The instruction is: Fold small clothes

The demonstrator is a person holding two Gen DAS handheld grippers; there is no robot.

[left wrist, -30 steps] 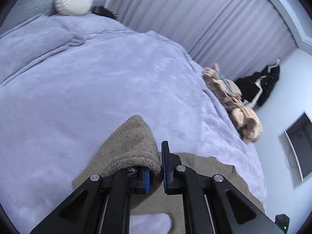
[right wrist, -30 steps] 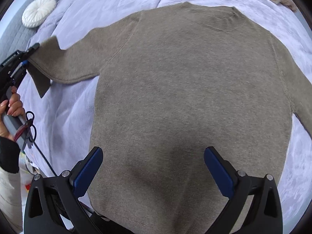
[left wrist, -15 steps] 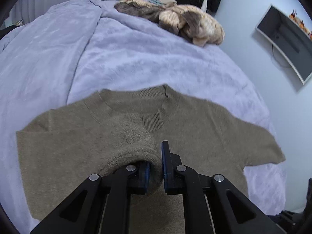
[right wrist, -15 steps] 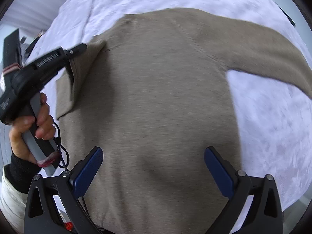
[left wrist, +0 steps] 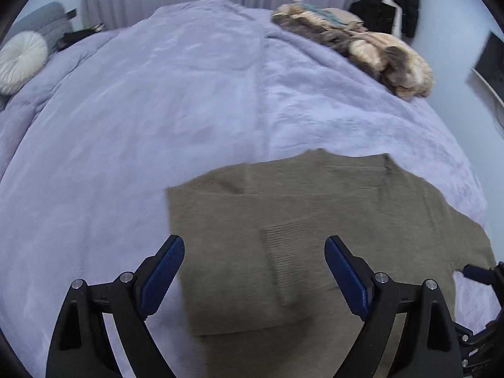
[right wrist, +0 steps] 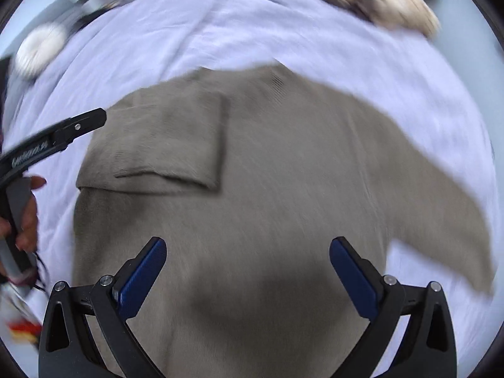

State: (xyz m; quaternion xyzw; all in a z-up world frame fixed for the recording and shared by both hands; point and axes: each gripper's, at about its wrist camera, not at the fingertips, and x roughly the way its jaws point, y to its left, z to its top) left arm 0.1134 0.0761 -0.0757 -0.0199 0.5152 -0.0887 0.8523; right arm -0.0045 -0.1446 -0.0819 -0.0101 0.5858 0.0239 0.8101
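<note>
A taupe knit sweater lies flat on the lilac blanket. One sleeve is folded across the sweater's body; the other sleeve stretches out to the right. My left gripper hovers over the folded sleeve, and its jaws are opening with nothing pressed between the pads. It also shows at the left edge of the right wrist view, as the left gripper held by a hand. My right gripper stands open above the sweater's lower body and holds nothing.
A pile of fluffy tan and brown clothes lies at the bed's far right corner. A round white cushion sits at the far left. Dark garments hang by the curtain, and a screen is on the right wall.
My left gripper carried the sleeve across onto the sweater's body, then let it go and its jaws spread wide. The right gripper stayed open while its view swung over the sweater.
</note>
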